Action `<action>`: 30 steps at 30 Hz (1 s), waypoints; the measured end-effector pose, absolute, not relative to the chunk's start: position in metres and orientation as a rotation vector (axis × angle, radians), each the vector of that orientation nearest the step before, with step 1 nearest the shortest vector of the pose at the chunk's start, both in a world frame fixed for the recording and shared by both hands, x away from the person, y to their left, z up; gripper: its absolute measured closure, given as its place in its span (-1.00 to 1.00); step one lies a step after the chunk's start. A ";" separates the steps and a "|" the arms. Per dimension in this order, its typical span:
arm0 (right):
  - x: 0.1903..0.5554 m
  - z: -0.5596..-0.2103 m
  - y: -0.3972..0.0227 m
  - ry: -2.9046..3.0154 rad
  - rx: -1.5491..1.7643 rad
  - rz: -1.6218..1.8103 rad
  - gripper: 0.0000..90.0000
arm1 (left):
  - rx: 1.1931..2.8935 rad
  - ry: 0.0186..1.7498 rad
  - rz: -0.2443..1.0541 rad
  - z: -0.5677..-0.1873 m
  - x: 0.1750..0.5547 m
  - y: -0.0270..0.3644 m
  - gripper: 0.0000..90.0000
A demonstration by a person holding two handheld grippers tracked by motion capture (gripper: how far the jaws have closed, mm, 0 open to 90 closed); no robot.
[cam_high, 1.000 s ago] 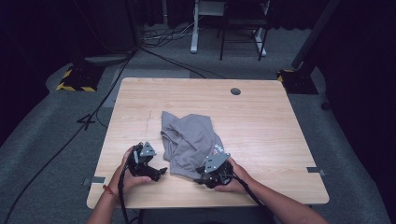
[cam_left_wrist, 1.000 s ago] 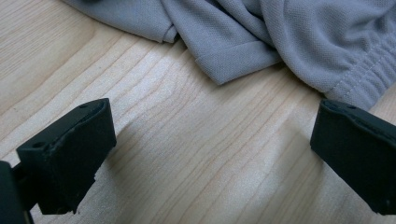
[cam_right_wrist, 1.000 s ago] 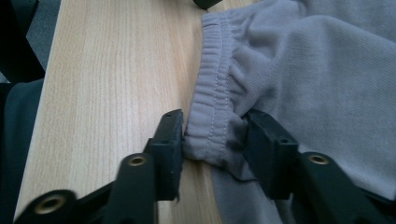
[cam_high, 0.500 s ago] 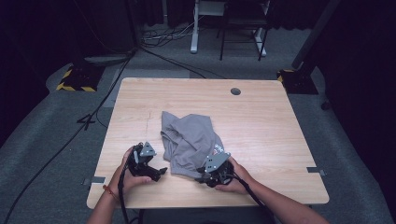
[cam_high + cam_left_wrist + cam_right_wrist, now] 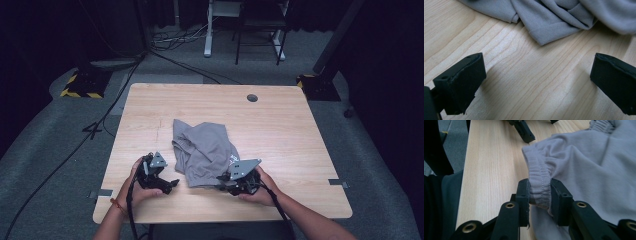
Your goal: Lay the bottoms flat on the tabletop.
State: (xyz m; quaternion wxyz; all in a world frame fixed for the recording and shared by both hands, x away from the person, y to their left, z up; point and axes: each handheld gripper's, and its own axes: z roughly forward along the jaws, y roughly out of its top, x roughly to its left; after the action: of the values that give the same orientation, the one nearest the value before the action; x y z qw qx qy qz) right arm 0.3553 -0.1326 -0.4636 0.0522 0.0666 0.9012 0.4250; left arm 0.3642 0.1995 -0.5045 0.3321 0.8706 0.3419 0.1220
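Garment: one grey garment [image 5: 206,150] with an elastic waistband [image 5: 539,185] is seen crumpled on the near middle of the wooden surface [image 5: 290,130], between the two claws.
Right claw: the right claw [image 5: 226,180] is seen at the garment's near right edge; its jaws have just been closing, and in the right gripper view the ribbed waistband is pinched between the pads, which press on it from both sides.
Left claw: the left claw [image 5: 172,183] is held just left of the garment, apart from it; its jaws are spread wide over bare wood, with a hemmed corner [image 5: 549,31] of the cloth lying a little ahead of them.
Step in hand: a grip on the waistband is judged to be just secured by the right claw, as the start of lifting or spreading the garment out.
Next move: a second hold is likely called for, with the left claw brought forward onto the near hem or waistband and closed there, so that the cloth can be lifted evenly and not dragged by one corner.
Risk: the thick elastic could slip from the pads if it is pulled before the grip is firm.
Count: one garment, two claws, one surface, two hands.
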 end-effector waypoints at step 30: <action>0.408 -0.456 -0.256 2.497 0.728 1.254 0.59 | 2.161 0.946 0.417 -0.497 0.436 0.173 -0.43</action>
State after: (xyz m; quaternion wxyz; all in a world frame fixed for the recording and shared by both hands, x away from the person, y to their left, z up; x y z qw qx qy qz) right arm 0.4083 -0.2558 -0.4557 0.1269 0.2500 0.8578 0.4308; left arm 0.4360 0.1735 -0.4973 0.3643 0.8402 0.3676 0.1621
